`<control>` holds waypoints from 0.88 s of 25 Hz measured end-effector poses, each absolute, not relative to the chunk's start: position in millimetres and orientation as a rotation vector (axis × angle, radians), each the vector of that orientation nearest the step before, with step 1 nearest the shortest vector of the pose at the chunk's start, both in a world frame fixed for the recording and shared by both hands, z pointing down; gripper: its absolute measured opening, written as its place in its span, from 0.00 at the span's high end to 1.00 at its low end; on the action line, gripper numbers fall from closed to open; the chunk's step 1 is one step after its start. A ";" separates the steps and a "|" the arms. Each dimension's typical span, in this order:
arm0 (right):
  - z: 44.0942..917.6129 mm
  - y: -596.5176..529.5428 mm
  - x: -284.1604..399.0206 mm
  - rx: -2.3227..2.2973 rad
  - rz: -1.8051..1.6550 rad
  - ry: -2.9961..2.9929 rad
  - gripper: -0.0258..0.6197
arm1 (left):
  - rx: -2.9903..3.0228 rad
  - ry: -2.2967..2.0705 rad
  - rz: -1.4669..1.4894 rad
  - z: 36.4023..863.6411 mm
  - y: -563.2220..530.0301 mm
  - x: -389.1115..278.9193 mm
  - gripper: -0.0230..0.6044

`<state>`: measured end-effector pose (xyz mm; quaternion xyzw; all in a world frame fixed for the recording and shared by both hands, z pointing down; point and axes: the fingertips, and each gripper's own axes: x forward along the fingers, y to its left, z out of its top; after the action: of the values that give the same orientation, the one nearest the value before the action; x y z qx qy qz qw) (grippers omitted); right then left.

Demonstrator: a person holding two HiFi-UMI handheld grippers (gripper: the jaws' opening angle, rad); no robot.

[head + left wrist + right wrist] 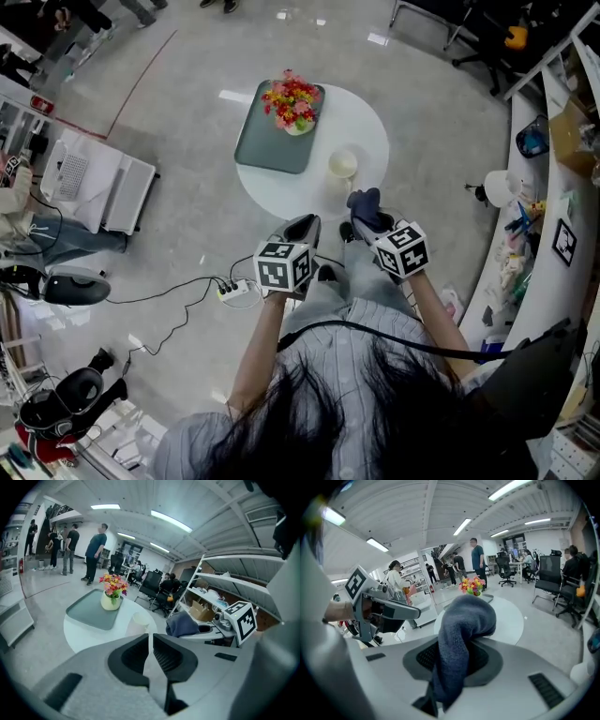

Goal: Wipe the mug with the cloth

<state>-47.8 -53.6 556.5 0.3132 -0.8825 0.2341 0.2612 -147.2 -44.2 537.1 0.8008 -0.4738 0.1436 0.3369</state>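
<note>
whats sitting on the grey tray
Only a vase of flowers, at the tray's far end. The mug stands beside it on the table. The vase hides the tray beneath it.

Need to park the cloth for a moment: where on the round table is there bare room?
Widest bare patch: the right side of the table, bordered by the tray, the mug and the rim. A narrower strip lies between the tray and the near rim. The tray's far corner is taken by the vase of flowers.
</note>
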 end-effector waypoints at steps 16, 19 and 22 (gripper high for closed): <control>548.1 -5.8 -45.2 0.859 0.663 -2.380 0.80 | 2.173 -1.243 0.381 526.9 2.4 -137.2 0.90; 543.4 -1.9 -41.4 0.832 0.653 -2.395 0.80 | 2.187 -1.254 0.402 524.5 3.0 -132.2 0.90; 539.4 4.7 -29.8 0.806 0.639 -2.407 0.80 | 2.201 -1.291 0.461 521.0 4.8 -120.7 0.90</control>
<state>-29.8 4.7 539.4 0.2973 -0.8881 0.2357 0.2593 -120.7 4.8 521.0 0.8171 -0.4792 0.1713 0.2709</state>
